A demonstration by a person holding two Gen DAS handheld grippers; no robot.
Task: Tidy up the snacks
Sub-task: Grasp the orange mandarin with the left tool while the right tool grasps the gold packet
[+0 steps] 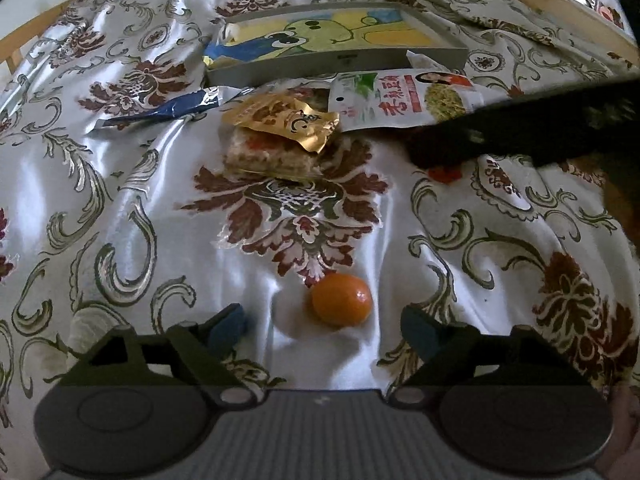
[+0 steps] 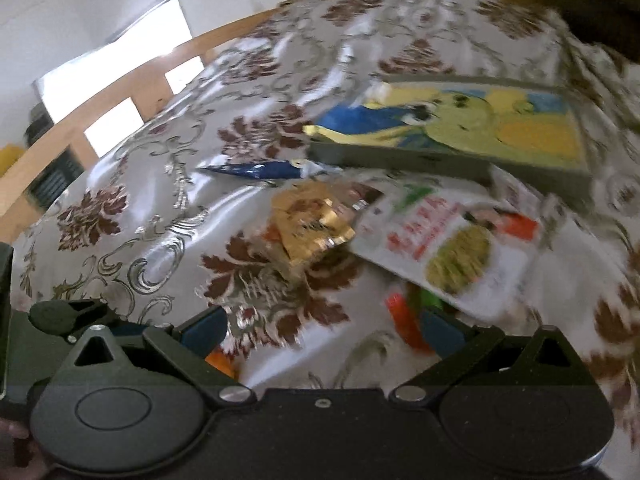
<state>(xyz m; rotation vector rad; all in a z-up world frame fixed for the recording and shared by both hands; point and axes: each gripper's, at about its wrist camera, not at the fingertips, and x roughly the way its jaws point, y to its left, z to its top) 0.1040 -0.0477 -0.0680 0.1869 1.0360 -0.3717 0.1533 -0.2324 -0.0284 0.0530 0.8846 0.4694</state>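
In the left wrist view my left gripper point(image 1: 322, 328) is open, low over the cloth, with a small orange fruit point(image 1: 341, 299) between its fingertips, nearer the right one. Beyond it lie a gold packet point(image 1: 284, 120) on a clear-wrapped snack bar point(image 1: 272, 156), a blue packet point(image 1: 168, 110), a white pouch with red print point(image 1: 404, 100) and a grey tray with a cartoon picture point(image 1: 340, 40). In the blurred right wrist view my right gripper point(image 2: 320, 334) is open and empty above the cloth. An orange-and-green packet point(image 2: 404, 320) lies by its right finger, under the white pouch point(image 2: 448, 248).
A floral satin cloth point(image 1: 120, 184) covers the surface. A wooden rail point(image 2: 132, 76) runs along the far left edge in the right wrist view. The right gripper's dark body point(image 1: 520, 128) crosses the right side of the left wrist view. The tray point(image 2: 460, 136) lies behind the snacks.
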